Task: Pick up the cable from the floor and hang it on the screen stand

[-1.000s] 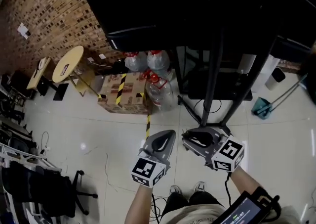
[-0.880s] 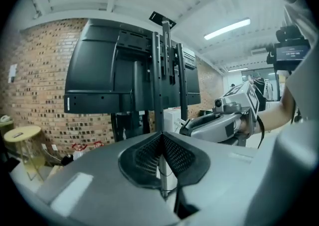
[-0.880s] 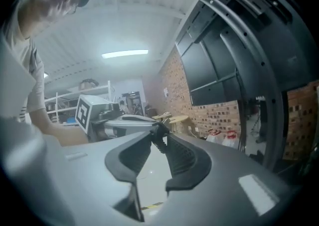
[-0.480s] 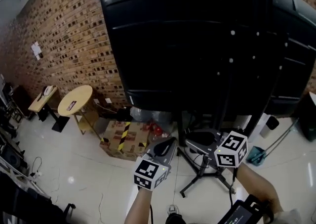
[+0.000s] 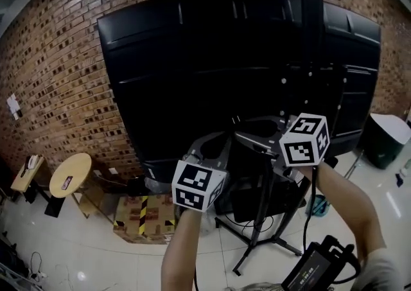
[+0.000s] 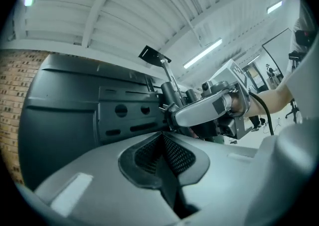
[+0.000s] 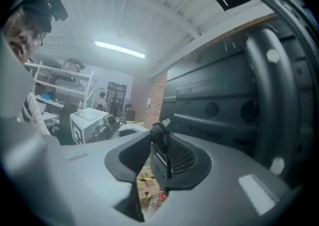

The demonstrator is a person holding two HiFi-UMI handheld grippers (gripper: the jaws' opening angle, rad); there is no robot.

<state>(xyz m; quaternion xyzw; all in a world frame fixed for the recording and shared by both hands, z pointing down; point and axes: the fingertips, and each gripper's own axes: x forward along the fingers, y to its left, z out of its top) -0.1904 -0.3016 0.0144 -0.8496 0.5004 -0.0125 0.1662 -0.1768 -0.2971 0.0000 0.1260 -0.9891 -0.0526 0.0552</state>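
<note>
The big black screen (image 5: 225, 71) shows its back, mounted on a dark stand with a pole (image 5: 311, 26) and splayed legs (image 5: 257, 238). Both grippers are raised in front of its lower half. My right gripper (image 5: 243, 126) is shut on a black plug end of the cable (image 7: 159, 142), which sticks up between its pads (image 7: 179, 157). My left gripper (image 5: 218, 142) sits just left of it with its pads (image 6: 174, 152) pressed together; I see nothing between them. The right gripper's tip (image 6: 172, 117) lies just beyond the left jaws, near the stand's bracket. The rest of the cable is hidden.
A brick wall (image 5: 58, 58) stands behind the screen. On the floor at left are a round wooden table (image 5: 69, 174) and a cardboard box with yellow-black tape (image 5: 142, 219). A dark bin (image 5: 385, 139) stands at right. A device (image 5: 314, 270) hangs near the person's waist.
The head view has swung up from the floor to the screen's back. Both grippers have risen from low over the floor to the level of the stand's bracket, staying close together.
</note>
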